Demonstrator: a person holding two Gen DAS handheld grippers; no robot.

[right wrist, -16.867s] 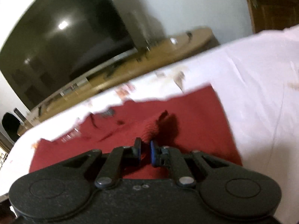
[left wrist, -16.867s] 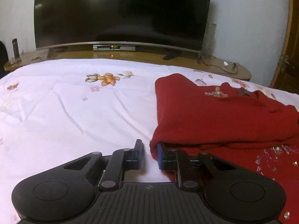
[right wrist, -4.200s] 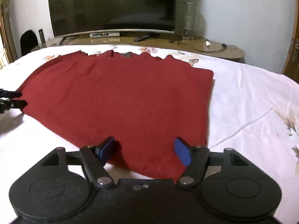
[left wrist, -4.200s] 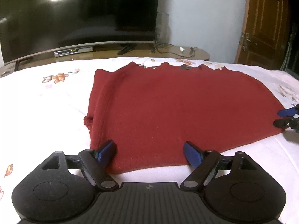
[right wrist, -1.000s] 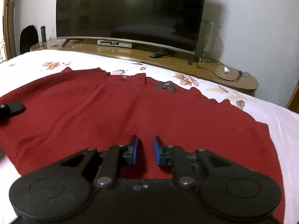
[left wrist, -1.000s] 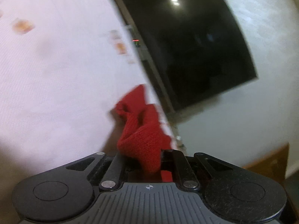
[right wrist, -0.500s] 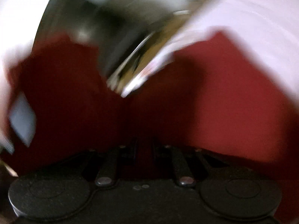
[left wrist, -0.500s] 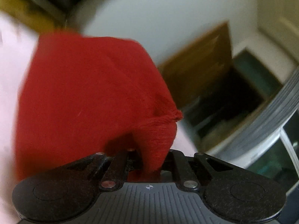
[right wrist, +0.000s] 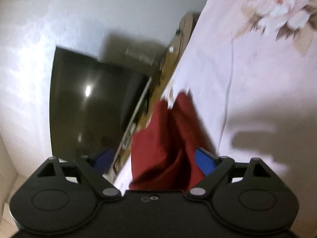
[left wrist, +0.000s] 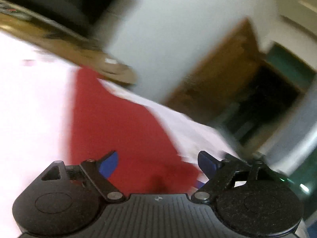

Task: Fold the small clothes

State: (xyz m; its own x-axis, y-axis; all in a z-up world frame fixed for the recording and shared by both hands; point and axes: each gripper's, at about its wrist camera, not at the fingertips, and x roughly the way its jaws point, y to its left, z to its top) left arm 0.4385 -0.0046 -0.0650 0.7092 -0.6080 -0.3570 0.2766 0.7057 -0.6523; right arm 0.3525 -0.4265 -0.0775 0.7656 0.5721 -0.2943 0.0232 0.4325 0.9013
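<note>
The red knit garment (left wrist: 118, 123) lies folded and smooth on the white floral bedsheet (right wrist: 257, 79), its far corner toward 11 o'clock. Left gripper (left wrist: 158, 161) and right gripper (right wrist: 154, 158) both gape wide, holding nothing. No readable writing; the views are blurred.

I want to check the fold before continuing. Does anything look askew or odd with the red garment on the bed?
Yes. In the right wrist view, the red knit garment is bunched into a raised ridge, not flat on the white floral bedsheet. Both the left gripper and right gripper have their jaws wide apart, holding nothing. Both views are blurred.
</note>
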